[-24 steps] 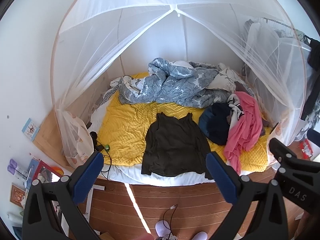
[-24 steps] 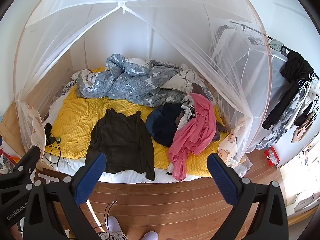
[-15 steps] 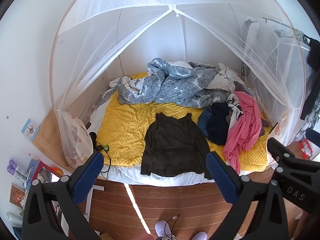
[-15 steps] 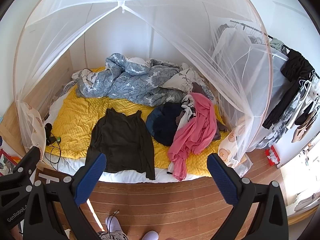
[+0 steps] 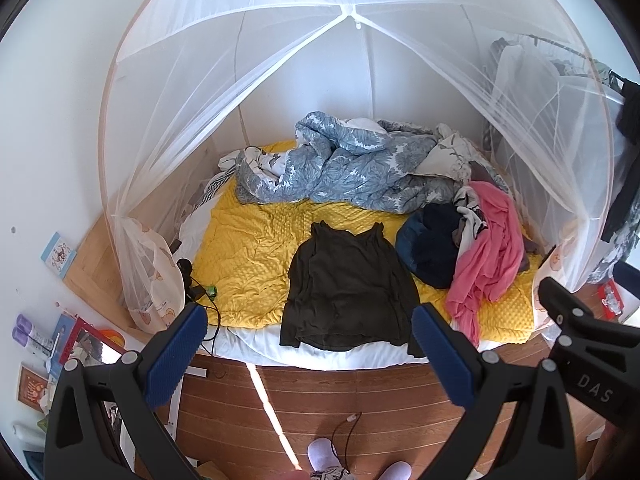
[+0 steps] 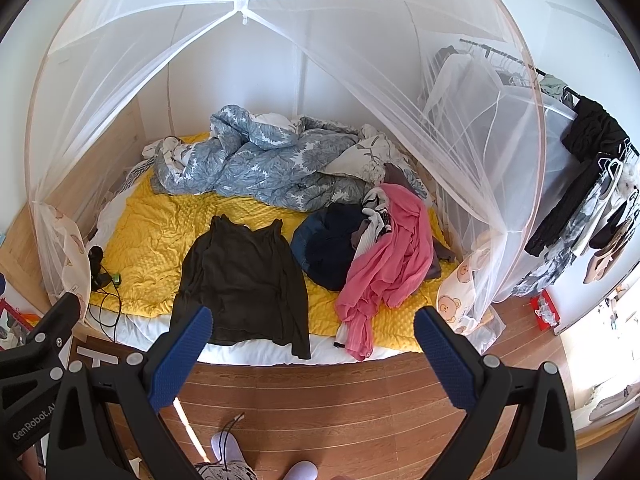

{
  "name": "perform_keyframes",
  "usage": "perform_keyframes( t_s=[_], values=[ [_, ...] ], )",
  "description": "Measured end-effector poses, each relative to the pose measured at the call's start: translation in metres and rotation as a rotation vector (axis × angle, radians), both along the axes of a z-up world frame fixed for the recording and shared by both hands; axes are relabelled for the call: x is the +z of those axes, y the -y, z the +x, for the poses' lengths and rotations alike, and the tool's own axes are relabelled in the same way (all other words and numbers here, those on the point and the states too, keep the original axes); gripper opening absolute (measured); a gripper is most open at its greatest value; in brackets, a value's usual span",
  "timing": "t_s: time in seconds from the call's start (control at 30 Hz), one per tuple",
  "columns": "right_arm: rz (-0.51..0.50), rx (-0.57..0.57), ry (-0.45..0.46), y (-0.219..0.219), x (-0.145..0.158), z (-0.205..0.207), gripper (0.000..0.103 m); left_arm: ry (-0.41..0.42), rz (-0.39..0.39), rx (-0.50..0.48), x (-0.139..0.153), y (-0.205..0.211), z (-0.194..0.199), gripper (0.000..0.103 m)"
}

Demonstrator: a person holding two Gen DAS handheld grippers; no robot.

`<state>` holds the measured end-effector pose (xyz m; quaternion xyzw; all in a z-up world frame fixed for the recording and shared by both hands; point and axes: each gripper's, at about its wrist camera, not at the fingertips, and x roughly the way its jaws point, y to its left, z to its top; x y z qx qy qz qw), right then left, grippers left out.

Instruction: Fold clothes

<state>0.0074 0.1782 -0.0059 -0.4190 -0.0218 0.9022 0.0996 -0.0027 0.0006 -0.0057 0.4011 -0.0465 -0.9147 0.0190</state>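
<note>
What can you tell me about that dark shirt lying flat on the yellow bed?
The dark shirt is a very dark olive-brown, long-sleeved top of soft, thin-looking cloth. It lies spread out flat and unfolded, neck toward the wall, hem toward the floor. Both sleeves hang straight down along its sides. It rests on the yellow blanket, and its hem and cuffs reach onto the white sheet at the bed's edge. A navy garment lies just beside it. Neither gripper touches it.
</note>
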Motion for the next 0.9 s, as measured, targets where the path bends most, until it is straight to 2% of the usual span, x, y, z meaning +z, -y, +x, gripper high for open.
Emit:
perform_keyframes(
  t_s=[0.9],
  values=[
    [-0.009, -0.011, 0.006, -0.0058, -0.0032, -0.0051, 0.103, 0.007, 0.003, 0.008, -0.0023, -0.0059, -0.0063, 0.103]
  ],
)
